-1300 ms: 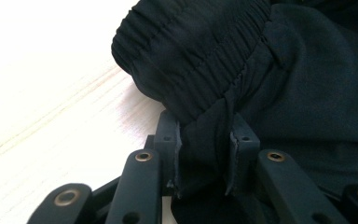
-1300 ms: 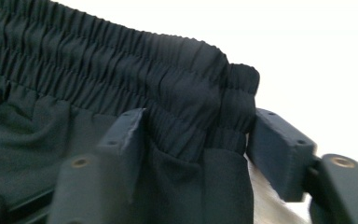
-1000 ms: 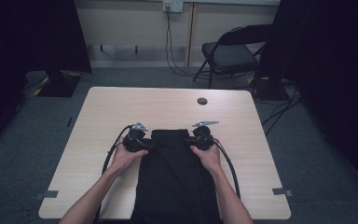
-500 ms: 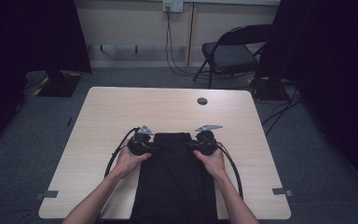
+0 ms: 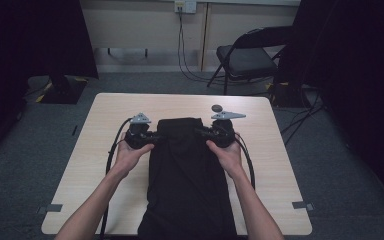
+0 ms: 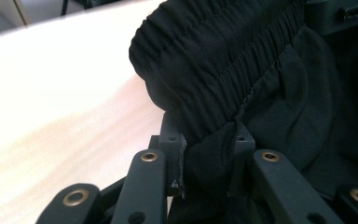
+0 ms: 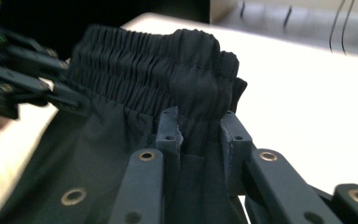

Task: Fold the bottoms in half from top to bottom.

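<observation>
With the left claw (image 5: 156, 136), its jaws just closed, and the right claw (image 5: 203, 133) each pinching a side of the black trousers' (image 5: 187, 190) elastic waistband above the surface (image 5: 100, 150), the lift seemed underway, calling next for an even raise.

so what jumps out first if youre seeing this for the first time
A black garment with an elastic waistband runs down the middle of the pale wooden table, its near end trailing over the edge by the person. The left claw and the right claw each pinch a side of the gathered waistband, lifting it off the tabletop. Beyond it, a small dark disc lies near the table's far edge.
</observation>
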A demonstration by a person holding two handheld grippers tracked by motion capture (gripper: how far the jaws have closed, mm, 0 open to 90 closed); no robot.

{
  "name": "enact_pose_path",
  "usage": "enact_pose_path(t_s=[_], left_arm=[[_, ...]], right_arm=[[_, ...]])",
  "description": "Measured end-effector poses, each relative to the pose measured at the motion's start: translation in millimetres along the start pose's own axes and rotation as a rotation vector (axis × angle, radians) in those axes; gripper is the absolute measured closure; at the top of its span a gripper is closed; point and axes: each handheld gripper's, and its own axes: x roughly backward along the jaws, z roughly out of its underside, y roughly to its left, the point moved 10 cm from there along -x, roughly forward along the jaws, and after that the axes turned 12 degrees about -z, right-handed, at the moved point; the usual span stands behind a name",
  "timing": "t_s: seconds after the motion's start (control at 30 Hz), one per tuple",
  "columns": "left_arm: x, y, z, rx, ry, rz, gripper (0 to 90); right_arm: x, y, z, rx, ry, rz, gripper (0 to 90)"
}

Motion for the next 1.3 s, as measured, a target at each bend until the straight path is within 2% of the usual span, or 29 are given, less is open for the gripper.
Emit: enact_pose_path(t_s=[0.03, 0.07, 0.17, 0.23, 0.27, 0.3, 0.33, 0.4, 0.47, 0.5, 0.57, 0.6, 0.63, 0.77, 0.8, 0.83, 0.87, 0.9, 0.93, 0.97, 1.0, 1.03, 1.1, 1.13, 1.17, 1.2, 1.23, 1.27, 1.3], left_arm=[[4.0, 1.2, -5.9, 0.003, -0.016, 0.002, 74.7], [7.5, 2.5, -11.5, 0.003, -0.030, 0.001, 74.7], [19.7, 11.6, -33.3, 0.011, -0.082, -0.014, 75.1], [23.1, 14.3, -40.0, 0.017, -0.097, -0.015, 75.1], [29.9, 19.2, -54.2, 0.024, -0.119, -0.023, 75.3], [29.9, 19.2, -54.2, 0.024, -0.119, -0.023, 75.5], [33.1, 22.3, -62.3, 0.017, -0.127, -0.034, 75.6], [45.6, 30.6, -88.6, 0.004, -0.162, -0.054, 75.8], [49.3, 33.6, -96.9, 0.003, -0.171, -0.065, 76.0], [52.8, 36.9, -105.2, 0.003, -0.179, -0.073, 76.2], [64.0, 46.2, -129.7, -0.002, -0.209, -0.104, 76.3], [64.0, 46.2, -129.7, -0.002, -0.209, -0.104, 76.4], [67.9, 48.1, -137.5, 0.001, -0.223, -0.111, 76.5], [84.5, 58.8, -175.7, -0.009, -0.263, -0.159, 76.7], [84.5, 58.8, -175.7, -0.009, -0.263, -0.159, 76.8], [93.3, 62.1, -196.0, 0.005, -0.296, -0.172, 76.9], [93.3, 62.1, -196.0, 0.005, -0.296, -0.172, 77.0], [98.6, 63.0, -207.4, -0.003, -0.311, -0.186, 77.0], [105.2, 63.5, -220.4, -0.002, -0.338, -0.199, 77.0], [111.0, 62.6, -232.2, 0.007, -0.355, -0.203, 77.2], [117.4, 61.9, -243.3, -0.005, -0.374, -0.221, 77.2], [128.9, 58.1, -262.3, 0.009, -0.414, -0.215, 77.4], [136.3, 52.0, -270.1, 0.000, -0.441, -0.201, 77.4], [136.3, 52.0, -270.1, 0.000, -0.441, -0.201, 77.5], [133.7, 45.1, -262.4, -0.045, -0.414, -0.190, 77.5], [133.7, 45.1, -262.4, -0.045, -0.414, -0.190, 77.4], [126.6, 36.9, -246.6, -0.069, -0.384, -0.174, 77.4], [126.6, 36.9, -246.6, -0.069, -0.384, -0.174, 77.4], [120.9, 26.3, -229.0, -0.073, -0.364, -0.144, 77.4]], right_arm=[[4.3, 4.6, -15.2, 0.009, -0.028, -0.012, 73.5], [4.3, 4.6, -15.2, 0.009, -0.028, -0.012, 73.5], [8.2, 12.9, -43.0, 0.055, -0.045, -0.008, 73.5], [9.1, 15.6, -50.9, 0.064, -0.055, -0.013, 73.5], [11.2, 20.2, -66.9, 0.086, -0.069, -0.009, 73.6], [11.2, 20.2, -66.9, 0.086, -0.069, -0.009, 73.6], [14.0, 25.1, -83.8, 0.098, -0.084, -0.013, 73.6], [16.8, 29.1, -101.3, 0.111, -0.108, -0.014, 73.7], [18.0, 30.6, -110.1, 0.114, -0.124, -0.018, 73.7], [17.7, 31.9, -126.4, 0.122, -0.140, -0.008, 73.7], [17.6, 33.4, -144.1, 0.135, -0.150, 0.003, 73.7], [17.6, 33.4, -144.1, 0.135, -0.150, 0.003, 73.7], [19.5, 36.5, -163.2, 0.154, -0.162, 0.013, 73.7], [23.8, 42.6, -196.9, 0.190, -0.182, 0.035, 73.8], [25.1, 43.6, -205.7, 0.202, -0.183, 0.049, 73.8], [27.6, 45.3, -215.9, 0.206, -0.202, 0.052, 73.8], [27.6, 45.3, -215.9, 0.206, -0.202, 0.052, 73.8], [30.7, 47.3, -226.5, 0.208, -0.216, 0.054, 73.8], [35.0, 49.9, -238.3, 0.212, -0.239, 0.054, 73.9], [44.3, 54.7, -261.0, 0.231, -0.256, 0.077, 73.8], [44.3, 54.7, -261.0, 0.231, -0.256, 0.077, 73.8], [56.3, 62.0, -280.7, 0.240, -0.301, 0.070, 73.9], [67.1, 67.4, -291.6, 0.240, -0.339, 0.061, 73.9], [67.1, 67.4, -291.6, 0.240, -0.339, 0.061, 73.9], [73.0, 66.8, -288.3, 0.252, -0.339, 0.059, 73.9], [73.0, 66.8, -288.3, 0.252, -0.339, 0.059, 73.9], [73.6, 62.1, -272.7, 0.253, -0.310, 0.063, 73.9], [73.2, 59.9, -262.3, 0.249, -0.296, 0.061, 73.9], [72.8, 57.9, -251.2, 0.237, -0.281, 0.051, 73.8]])
